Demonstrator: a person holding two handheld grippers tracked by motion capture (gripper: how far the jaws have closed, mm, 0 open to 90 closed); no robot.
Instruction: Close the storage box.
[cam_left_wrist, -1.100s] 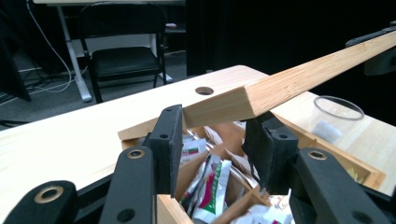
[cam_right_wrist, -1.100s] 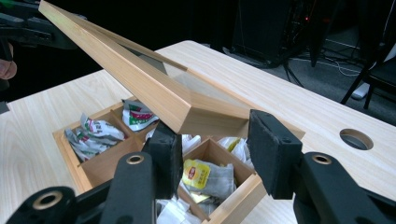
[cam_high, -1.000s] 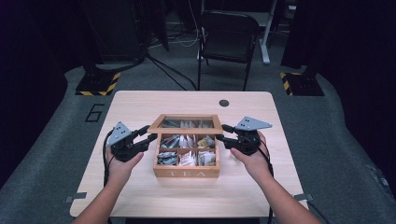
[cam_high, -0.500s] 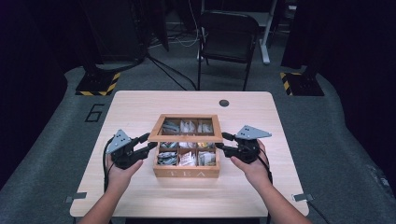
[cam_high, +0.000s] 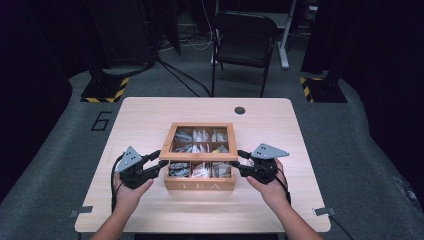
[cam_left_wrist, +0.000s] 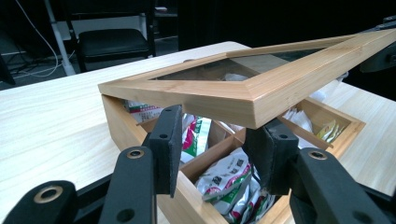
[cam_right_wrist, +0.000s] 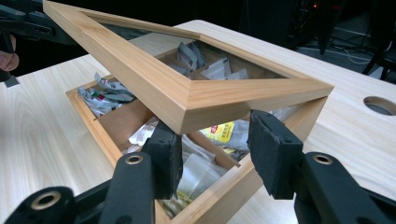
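The table (cam_high: 150, 120) is pale wood, with a round hole (cam_high: 240, 110) near its far edge. On the dark floor to the table's left the figure "6" (cam_high: 101, 120) is marked in grey. A black chair (cam_high: 243, 42) stands beyond the table.

The tea box (cam_high: 201, 184) sits at the middle of the table, nearer the person's edge. It is light wood, and its front wall bears the letters "TEA". Its glass-paned lid (cam_high: 165, 155) is hinged at the far side and stands tilted, its front edge raised above the front row of compartments. The compartments hold tea bag packets (cam_left_wrist: 224, 179); in the right gripper view one yellow packet (cam_right_wrist: 219, 131) carries print too small to read, and others show red and green print likewise unreadable.

The left gripper (cam_high: 156, 162) is at the lid's front left corner, and the right gripper (cam_high: 239, 162) at its front right corner. Each gripper's jaws stand apart, just under the lid's corner. Whether the pads touch the wood cannot be told.
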